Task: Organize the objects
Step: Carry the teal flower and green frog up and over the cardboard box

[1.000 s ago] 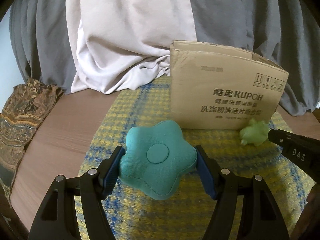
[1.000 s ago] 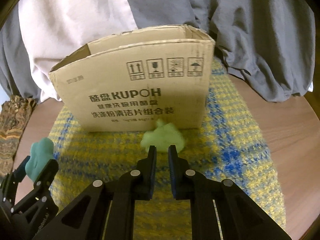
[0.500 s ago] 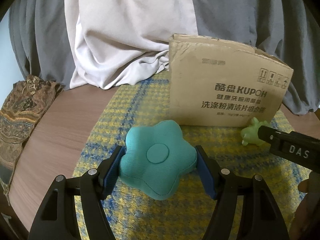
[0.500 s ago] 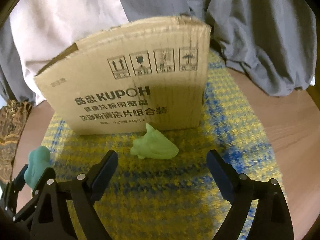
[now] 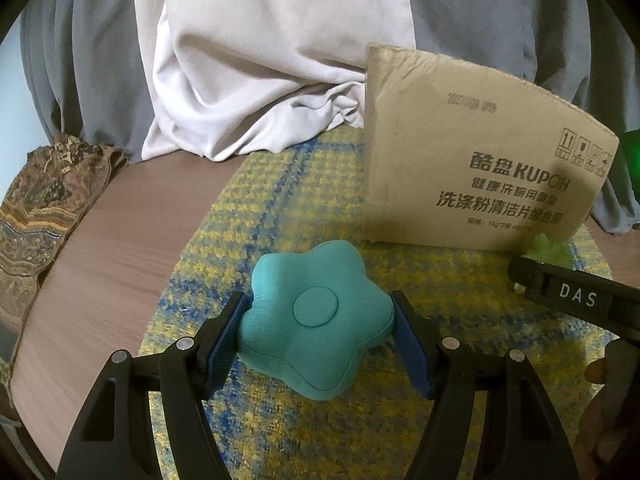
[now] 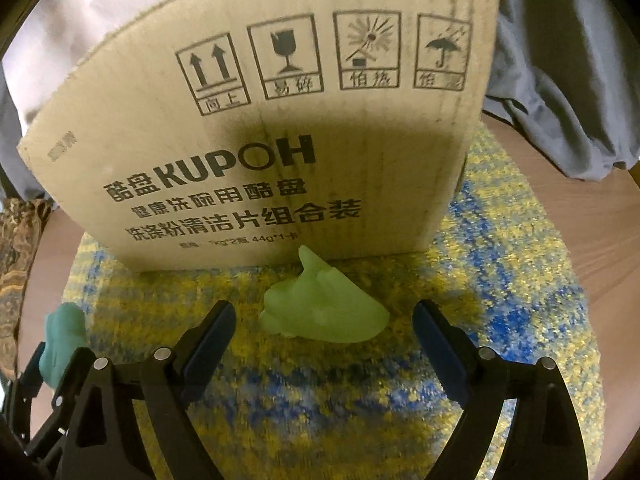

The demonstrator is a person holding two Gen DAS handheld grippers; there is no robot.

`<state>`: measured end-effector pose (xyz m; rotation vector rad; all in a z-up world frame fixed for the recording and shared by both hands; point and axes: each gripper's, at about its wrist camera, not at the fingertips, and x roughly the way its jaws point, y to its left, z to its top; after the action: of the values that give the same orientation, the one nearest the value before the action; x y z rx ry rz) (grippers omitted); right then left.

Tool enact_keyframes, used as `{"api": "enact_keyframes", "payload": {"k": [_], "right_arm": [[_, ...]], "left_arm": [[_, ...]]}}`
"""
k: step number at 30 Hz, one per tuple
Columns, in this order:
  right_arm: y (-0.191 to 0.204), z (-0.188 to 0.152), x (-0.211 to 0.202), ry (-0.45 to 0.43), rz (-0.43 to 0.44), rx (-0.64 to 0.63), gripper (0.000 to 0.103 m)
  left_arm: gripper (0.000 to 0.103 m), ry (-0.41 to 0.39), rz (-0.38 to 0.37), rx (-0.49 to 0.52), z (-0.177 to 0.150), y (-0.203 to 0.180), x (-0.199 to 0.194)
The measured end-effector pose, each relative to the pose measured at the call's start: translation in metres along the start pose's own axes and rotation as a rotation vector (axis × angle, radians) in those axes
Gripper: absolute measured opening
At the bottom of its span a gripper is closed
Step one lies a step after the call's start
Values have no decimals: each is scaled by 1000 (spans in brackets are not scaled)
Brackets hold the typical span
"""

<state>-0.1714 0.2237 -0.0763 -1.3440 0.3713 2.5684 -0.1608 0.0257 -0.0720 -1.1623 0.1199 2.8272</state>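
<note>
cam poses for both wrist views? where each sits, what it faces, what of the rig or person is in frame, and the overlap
Left wrist: on the left gripper, angled down at the mat; shut on the teal star cushion; right gripper's finger and a hand at the right edge.
Right wrist: on the right gripper, angled down, open before the green toy; left gripper at lower left.
Shared: cardboard box, cushion, toy, yellow-blue mat.

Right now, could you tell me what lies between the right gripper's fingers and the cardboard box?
Only the light green toy on the yellow-blue mat, just before the cardboard box; the right gripper is open. The right wrist view shows it.
</note>
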Motion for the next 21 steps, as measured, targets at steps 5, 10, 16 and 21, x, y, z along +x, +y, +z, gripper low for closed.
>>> {"api": "enact_keyframes", "payload": {"k": [5,10,16,21], "right_arm": [[0,-1,8,12,12,13,66],[-2,-3,5,-2,31,18,65],[-8,-7,-13,-33,45,17,65],[-11,-13,-36,-60,50,-7,65]], "left_arm": [[69,6,-1,-2,1,2,4],[69,6,-2,-1,1,2,4],[69,-3,-4,5,2,0,-1],[69,-31,-7,18,6,-9,-16]]}}
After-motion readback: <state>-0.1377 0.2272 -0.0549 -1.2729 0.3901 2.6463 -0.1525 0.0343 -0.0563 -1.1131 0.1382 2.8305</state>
